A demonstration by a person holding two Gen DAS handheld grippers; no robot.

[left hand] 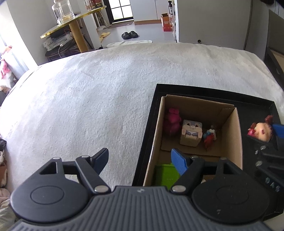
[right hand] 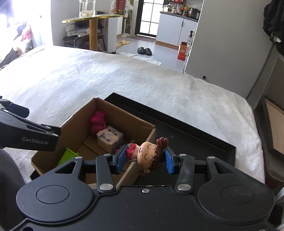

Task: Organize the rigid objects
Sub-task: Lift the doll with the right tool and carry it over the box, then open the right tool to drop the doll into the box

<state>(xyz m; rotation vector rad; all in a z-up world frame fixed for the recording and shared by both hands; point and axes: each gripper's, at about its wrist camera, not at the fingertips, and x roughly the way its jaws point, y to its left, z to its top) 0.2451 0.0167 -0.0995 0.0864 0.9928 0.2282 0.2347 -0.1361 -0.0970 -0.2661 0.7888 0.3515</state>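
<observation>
Item: doll figurine (right hand: 148,154), pinched between the blue pads of the right gripper (right hand: 144,157), lower centre of the right wrist view, above the near-right wall of the cardboard box (right hand: 71,122).
Handling: carry over a bare patch of box floor, lower, then release.
Left gripper (left hand: 140,160): wide, empty.
Setting: black tray (right hand: 204,135) on white bedspread (right hand: 124,80); gold table (right hand: 92,16) upper left.

A bed covered by a white fuzzy blanket (left hand: 92,92) carries everything. A shallow black tray (left hand: 195,89) lies directly on it near the right side, and an open cardboard box (left hand: 198,104) sits inside that tray.
</observation>
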